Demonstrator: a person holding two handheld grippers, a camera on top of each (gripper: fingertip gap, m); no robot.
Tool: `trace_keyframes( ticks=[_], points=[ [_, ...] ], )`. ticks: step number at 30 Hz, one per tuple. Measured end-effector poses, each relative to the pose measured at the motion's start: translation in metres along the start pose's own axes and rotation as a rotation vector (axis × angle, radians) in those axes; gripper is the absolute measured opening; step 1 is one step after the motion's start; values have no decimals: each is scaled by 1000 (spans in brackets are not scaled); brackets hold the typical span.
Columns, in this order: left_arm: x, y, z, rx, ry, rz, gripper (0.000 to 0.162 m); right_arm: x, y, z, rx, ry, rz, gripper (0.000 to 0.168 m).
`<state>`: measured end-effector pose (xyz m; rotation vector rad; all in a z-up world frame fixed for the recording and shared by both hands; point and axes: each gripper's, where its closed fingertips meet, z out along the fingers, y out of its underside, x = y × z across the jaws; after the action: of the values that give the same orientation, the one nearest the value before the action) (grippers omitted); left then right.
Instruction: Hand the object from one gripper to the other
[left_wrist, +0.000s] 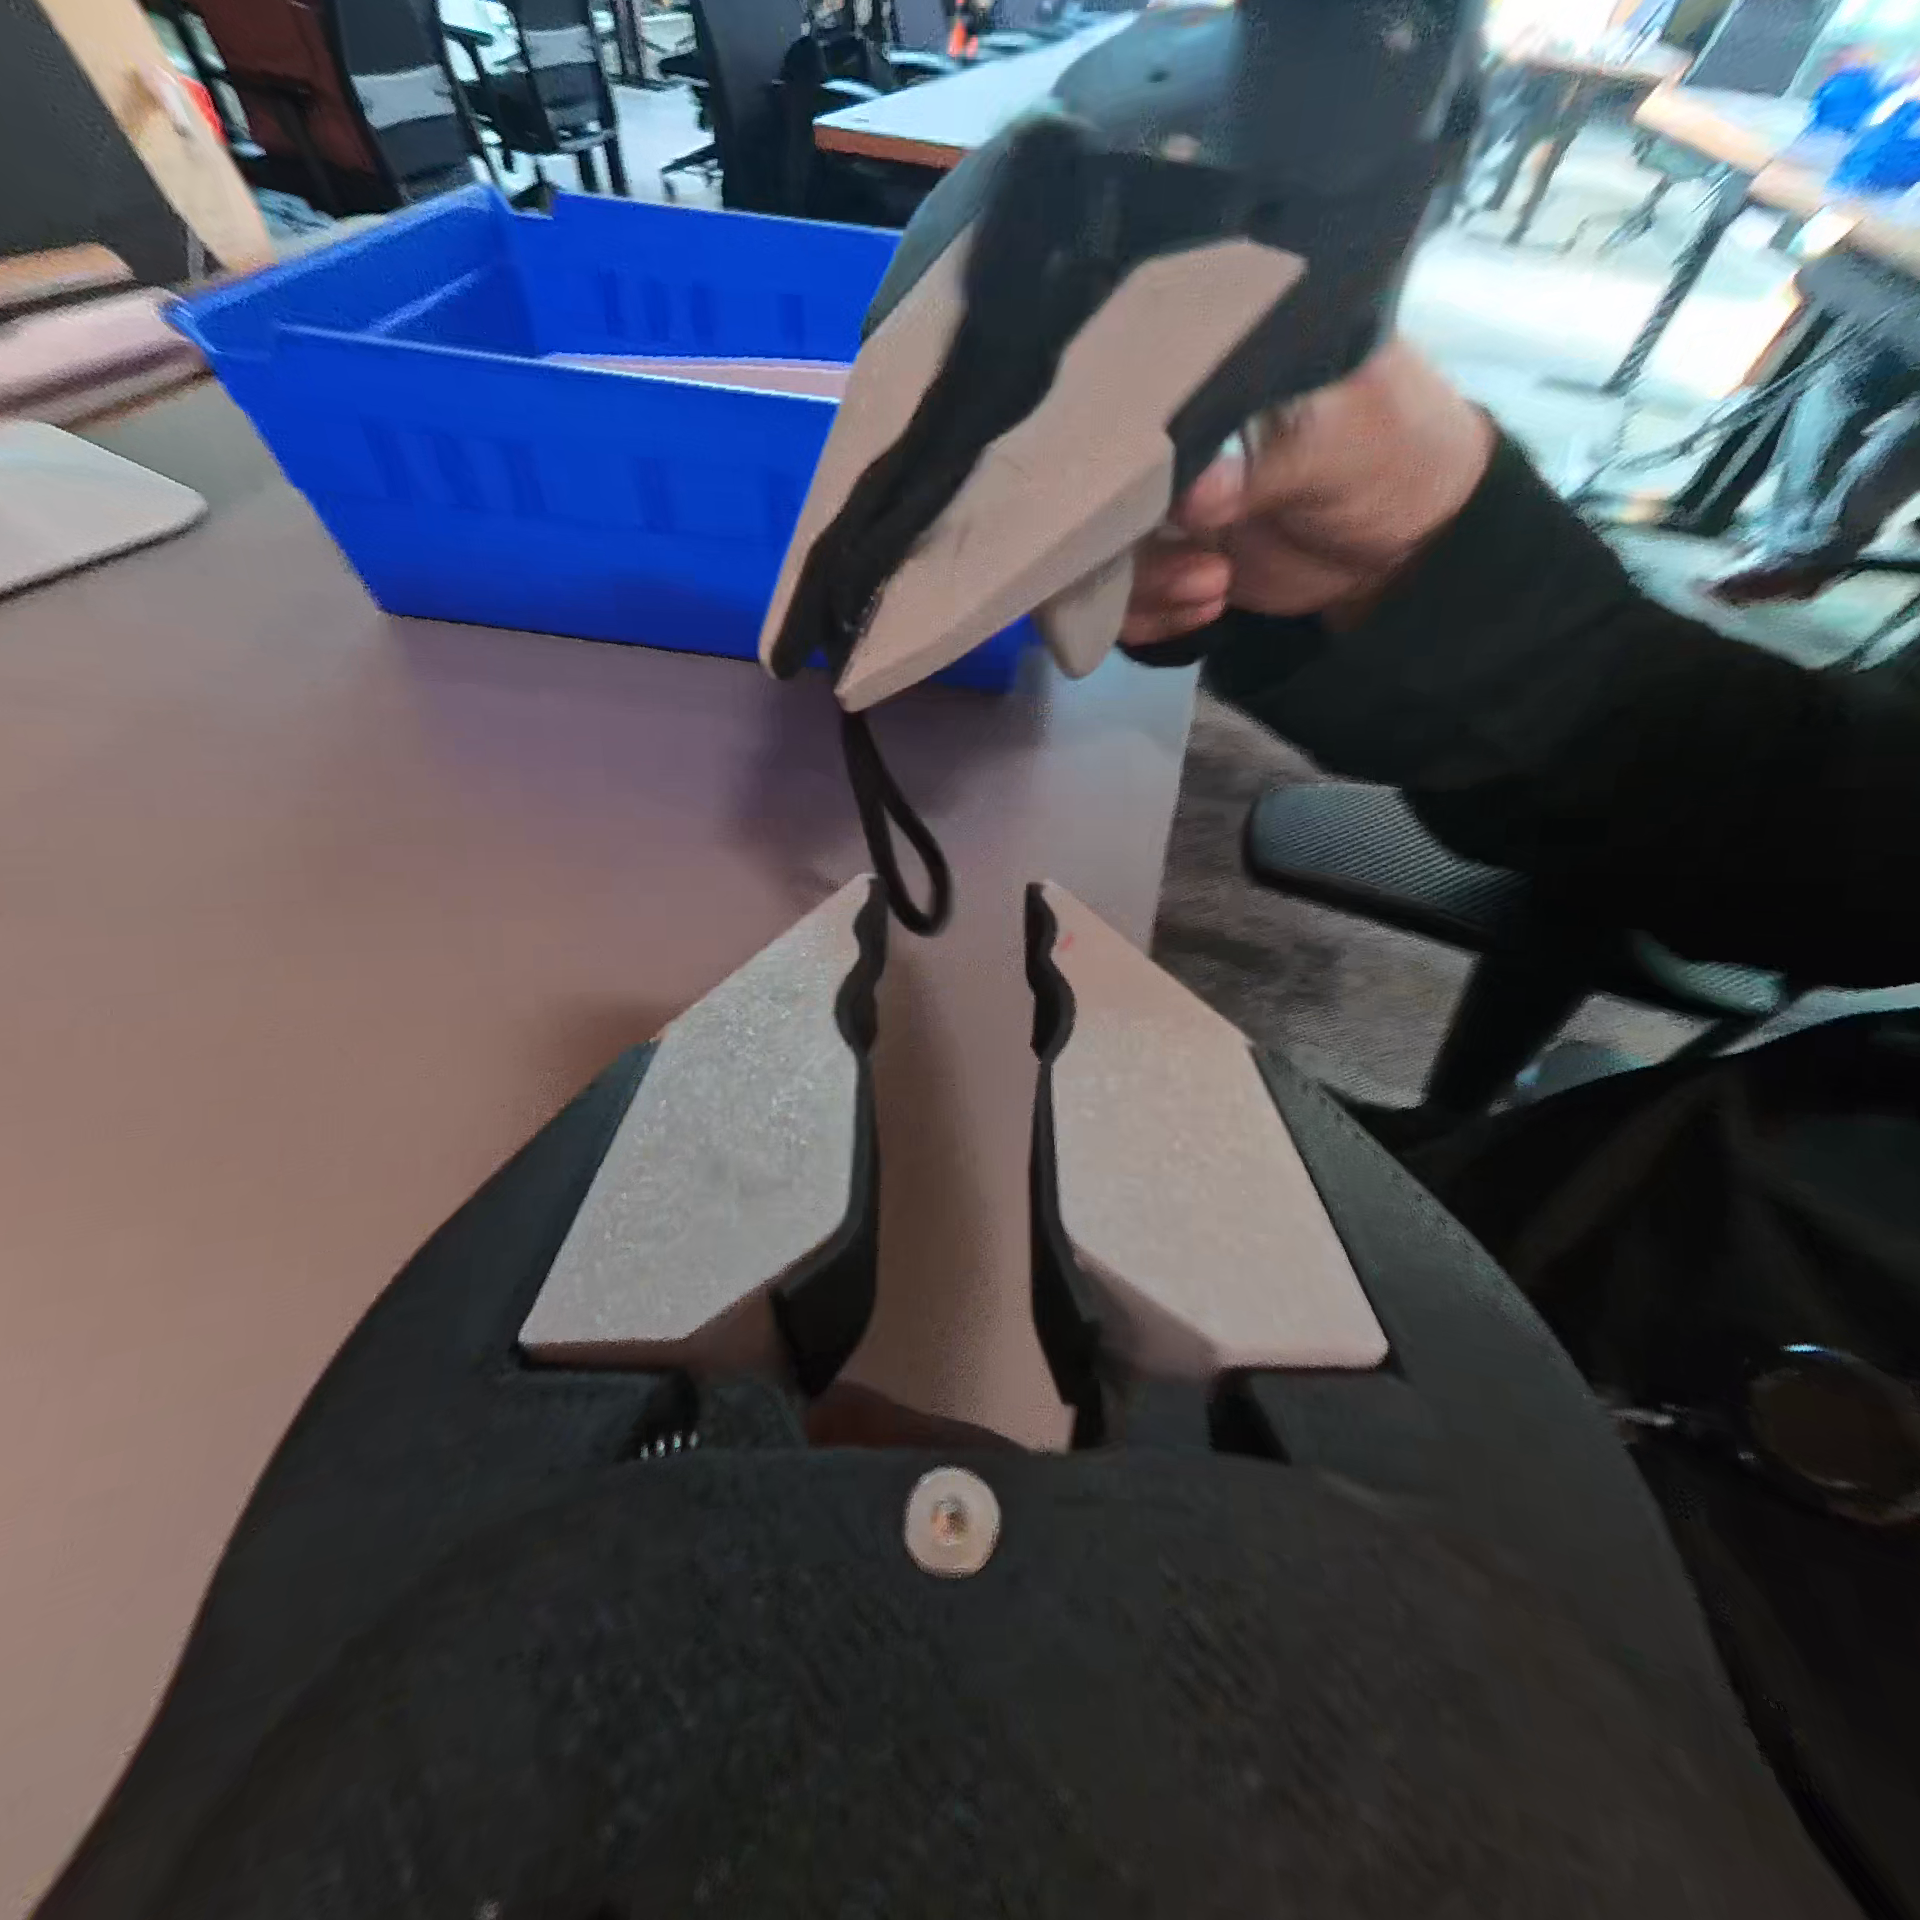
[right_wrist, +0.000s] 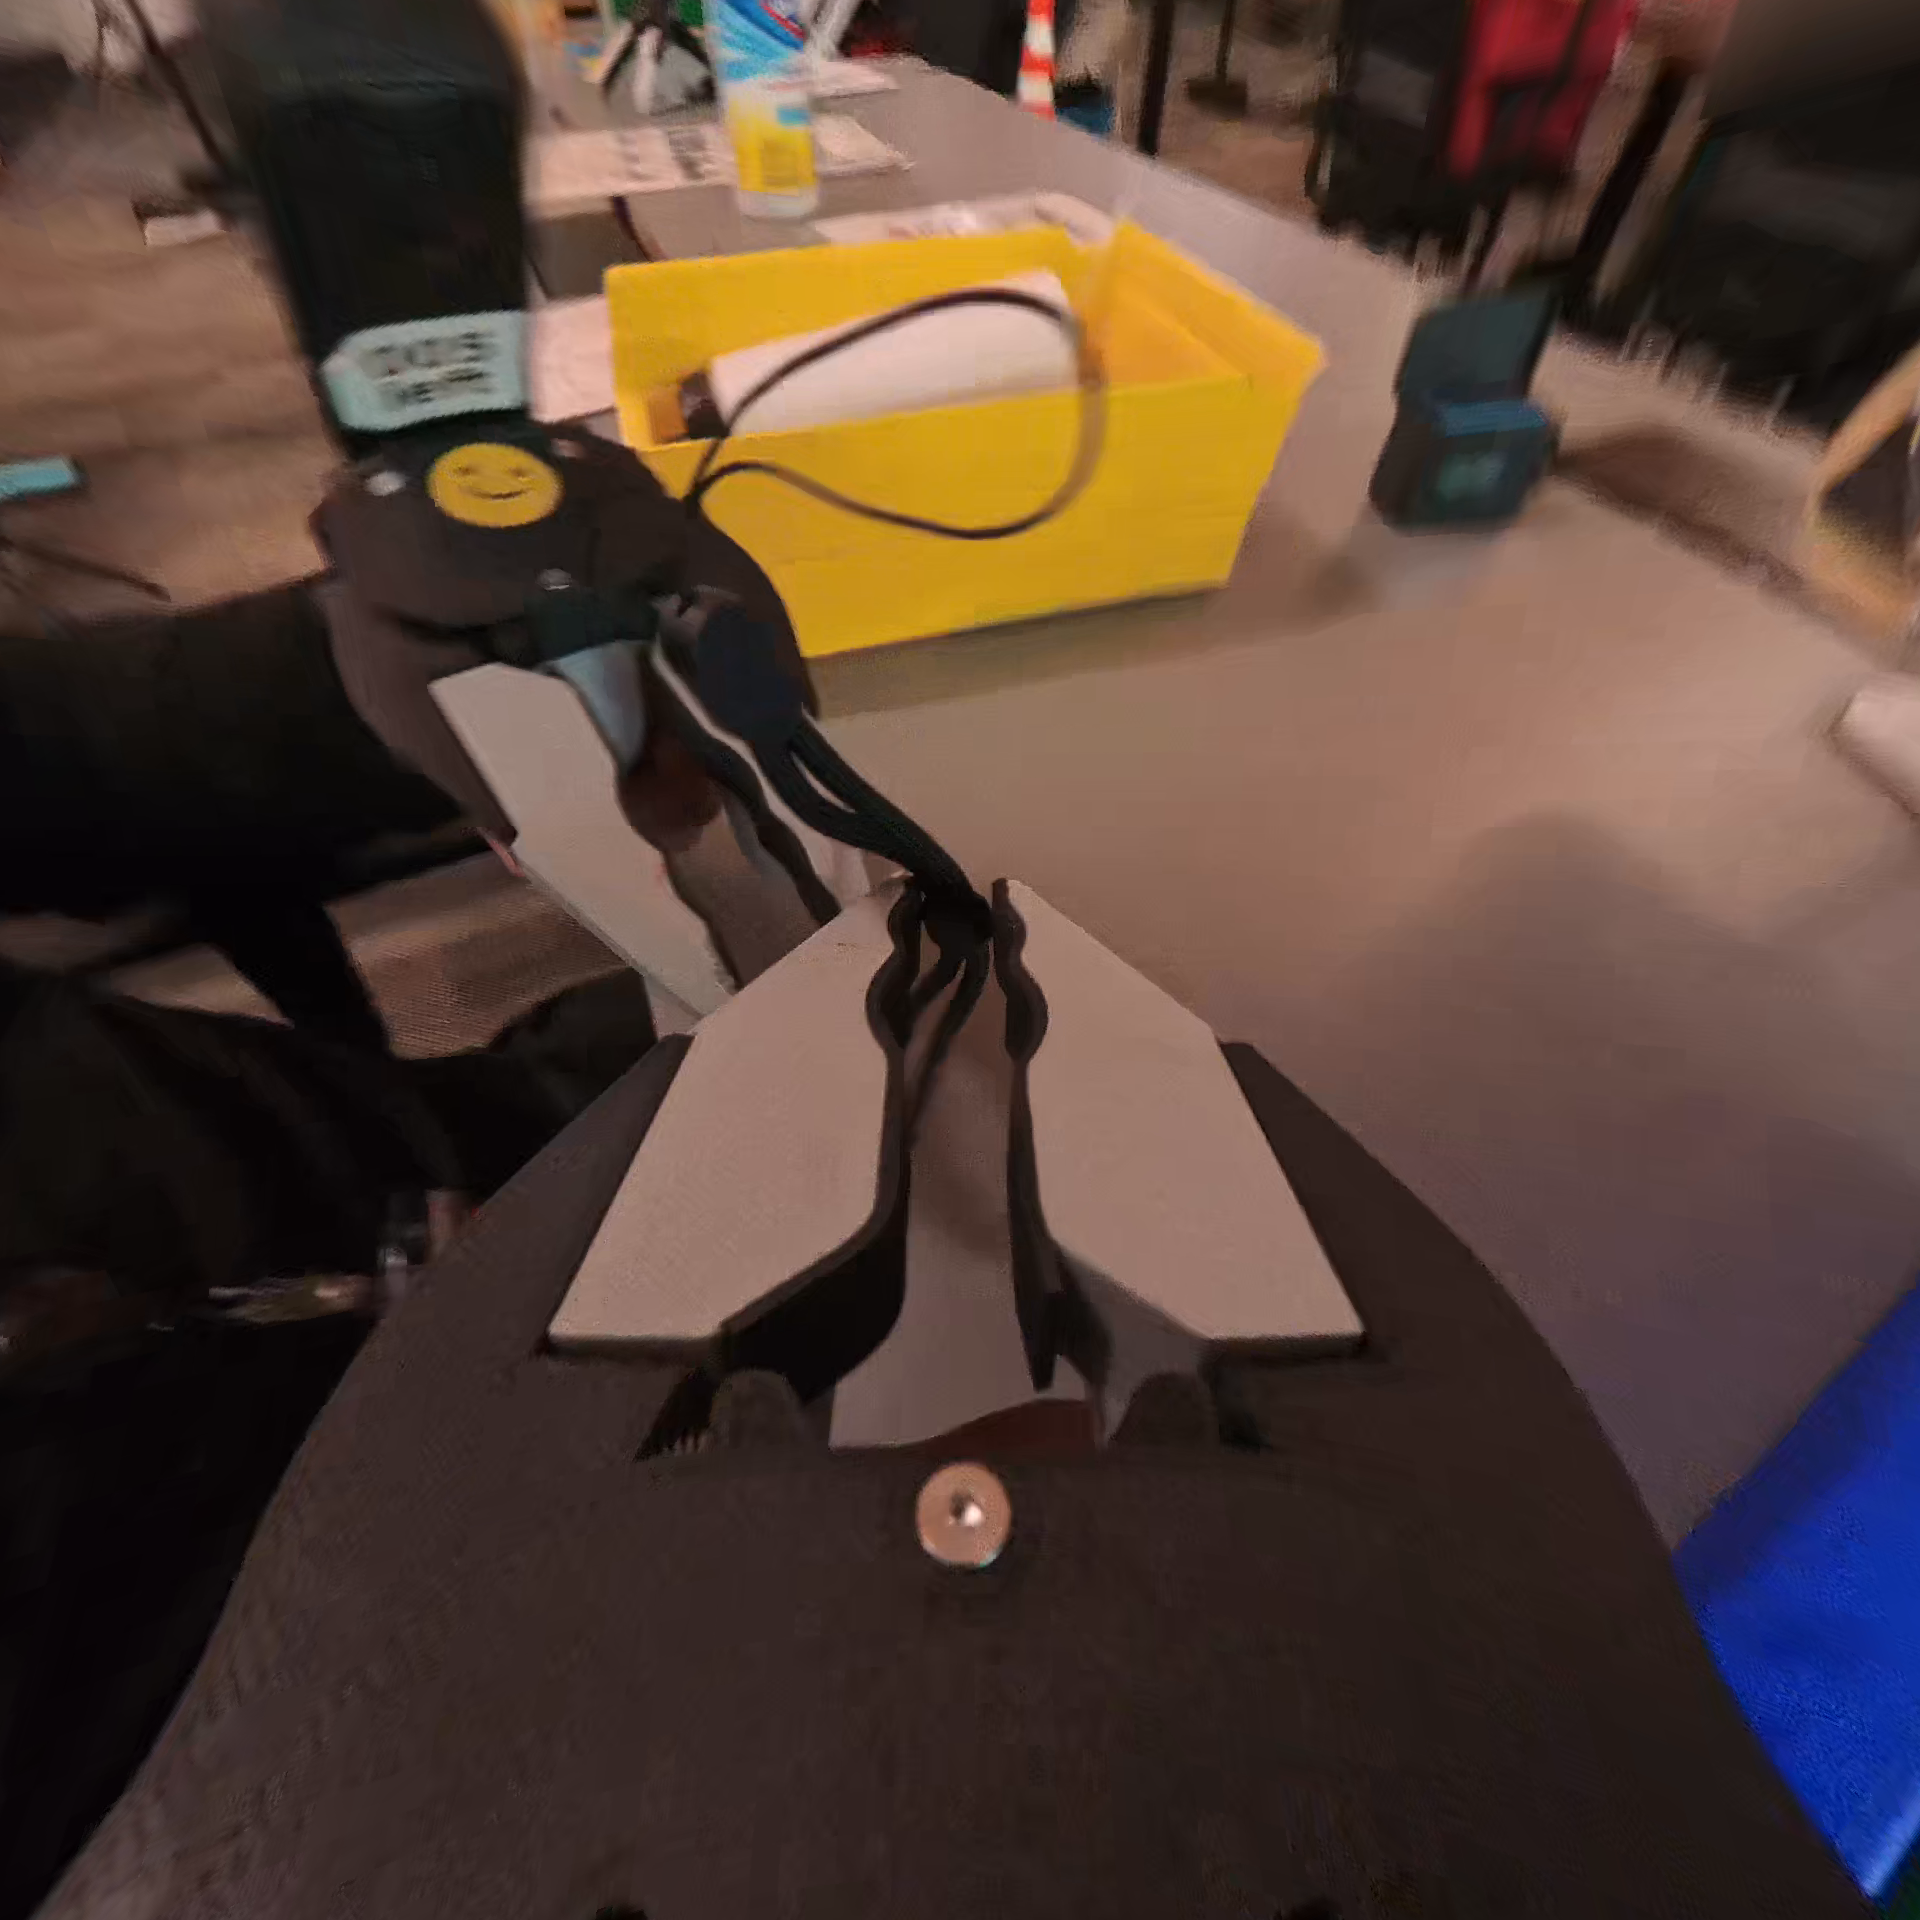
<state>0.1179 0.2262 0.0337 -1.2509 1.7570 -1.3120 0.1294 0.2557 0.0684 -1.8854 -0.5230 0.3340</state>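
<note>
Currently we are clamping the black cord (left_wrist: 902, 852) in the right gripper (left_wrist: 816, 665), fingers pressed together on it; a loop is hanging below the tips. We are holding the left gripper (left_wrist: 954, 899) with its fingers apart, the loop dangling just beside its left fingertip (left_wrist: 857, 904). Far left on the table (left_wrist: 312, 831), a blue bin (left_wrist: 540, 436) is sitting.

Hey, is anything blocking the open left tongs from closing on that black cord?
Nothing visible. The thin black cord loop hangs from the shut right tongs straight into the gap of the open left tongs, above the table.
</note>
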Motion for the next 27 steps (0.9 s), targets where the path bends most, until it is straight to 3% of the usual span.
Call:
trace_keyframes(
  ticks=[2,5,12,16,20,27],
  points=[
    [-8,1,-5,-35,-89,123,31,4,10,-1,-45,-49,194,10],
    [-18,-4,-11,-60,-242,337,31,0,23,1,-102,-118,308,11],
    [26,-20,-10,-31,-242,609,19,0,66,6,-358,-30,245,11],
    [20,-5,-8,-200,-356,763,28,-17,82,8,-482,-56,178,11],
    [11,17,-4,-333,-380,815,36,-22,90,10,-529,-53,150,10],
    [-6,35,1,-385,-363,749,29,-38,72,10,-454,-139,149,9]
  ],
)
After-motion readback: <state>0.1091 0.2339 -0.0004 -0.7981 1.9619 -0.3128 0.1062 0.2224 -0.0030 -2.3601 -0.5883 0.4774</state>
